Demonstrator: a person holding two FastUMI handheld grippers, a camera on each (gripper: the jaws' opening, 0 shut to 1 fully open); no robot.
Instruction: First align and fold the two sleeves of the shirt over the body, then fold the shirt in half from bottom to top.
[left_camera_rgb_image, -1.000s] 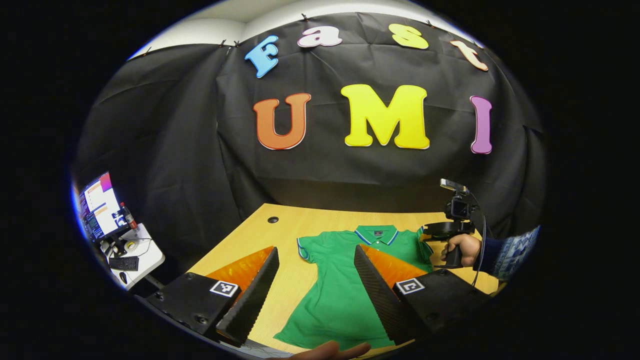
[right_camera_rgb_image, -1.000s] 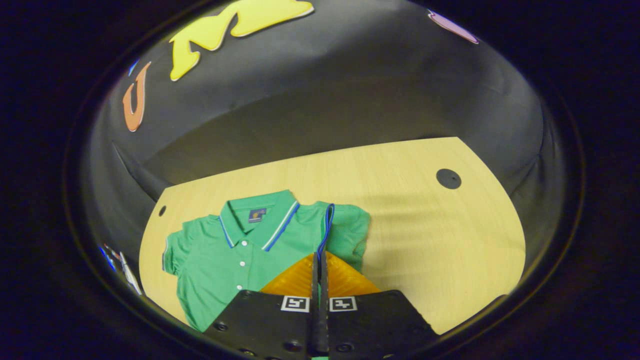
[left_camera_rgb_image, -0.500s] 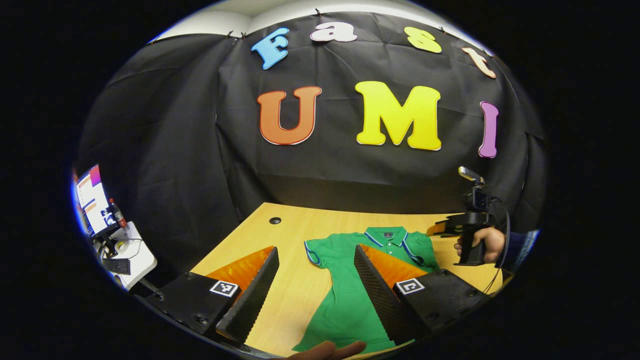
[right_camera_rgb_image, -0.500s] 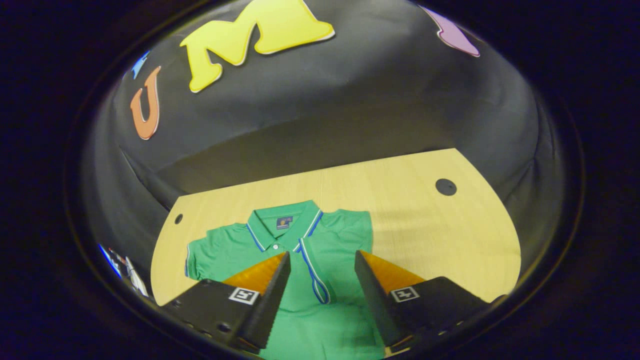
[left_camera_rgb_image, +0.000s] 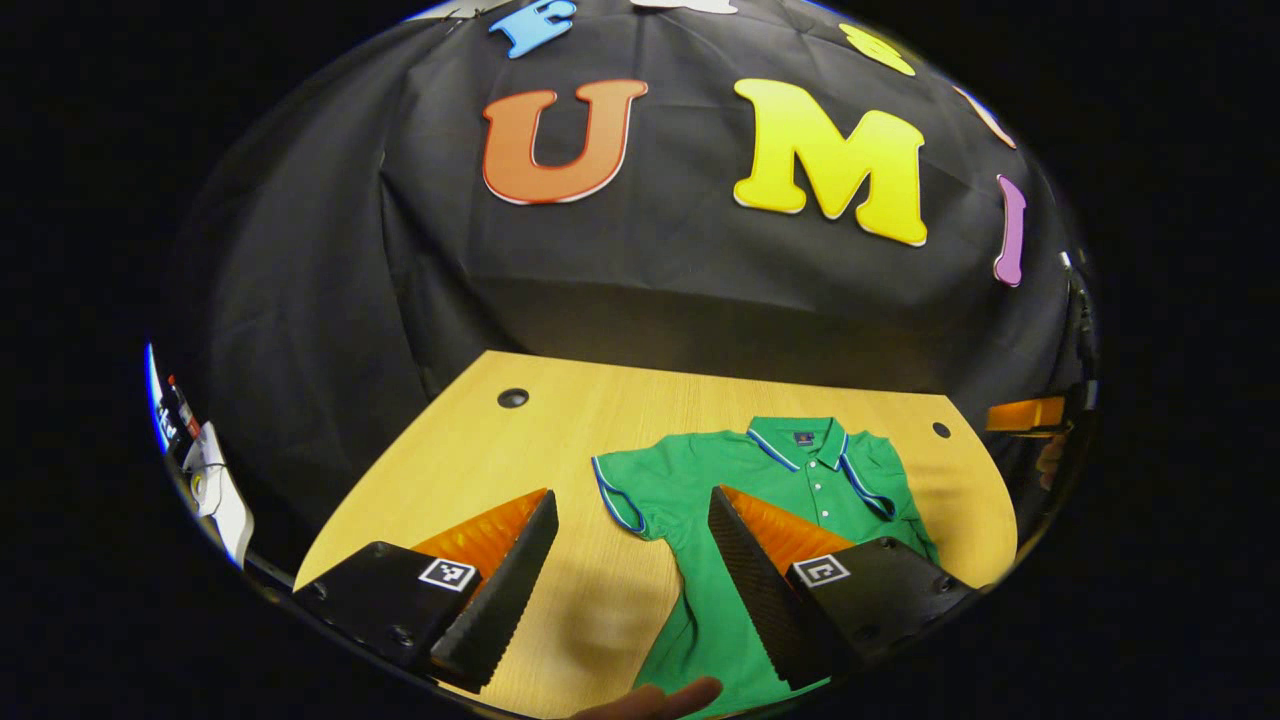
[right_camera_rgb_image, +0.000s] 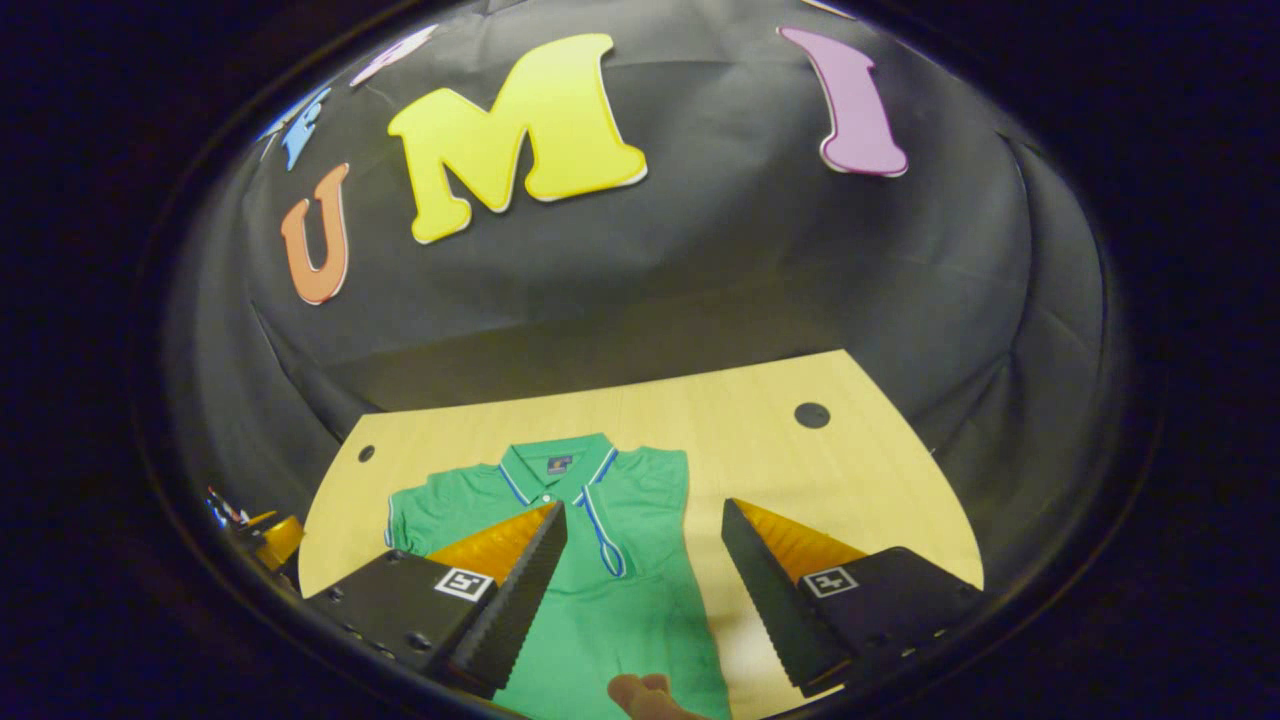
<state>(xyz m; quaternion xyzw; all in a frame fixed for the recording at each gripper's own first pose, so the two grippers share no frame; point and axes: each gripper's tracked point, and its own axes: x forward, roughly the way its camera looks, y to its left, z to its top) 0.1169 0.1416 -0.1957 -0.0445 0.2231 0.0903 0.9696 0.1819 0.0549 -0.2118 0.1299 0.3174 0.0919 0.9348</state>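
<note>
Your green polo shirt (left_camera_rgb_image: 770, 480) lies flat on the light wooden table (left_camera_rgb_image: 560, 430), front side up, with the buttons showing. Its long axis runs from the near table edge toward the black backdrop: the collar (left_camera_rgb_image: 800, 445) points at the backdrop and the hem lies toward you. In the left gripper view the shirt sits to the right of centre on the table.

The shirt's right-side sleeve is already folded inward over the body; its striped cuff (right_camera_rgb_image: 600, 535) lies as a slanted line on the chest, just below the collar. The other sleeve (left_camera_rgb_image: 625, 490) is spread flat on the table, pointing away from the body.

Your left gripper (left_camera_rgb_image: 625, 580) is held above the table with its jaws wide apart and nothing between them. One finger (left_camera_rgb_image: 760, 590) overlaps the shirt body in the view; the other stands over bare wood beside the spread sleeve.

Your right gripper (right_camera_rgb_image: 640, 590) is likewise parted and empty, held above the lower half of the shirt. Whether either gripper touches the fabric cannot be told.
</note>
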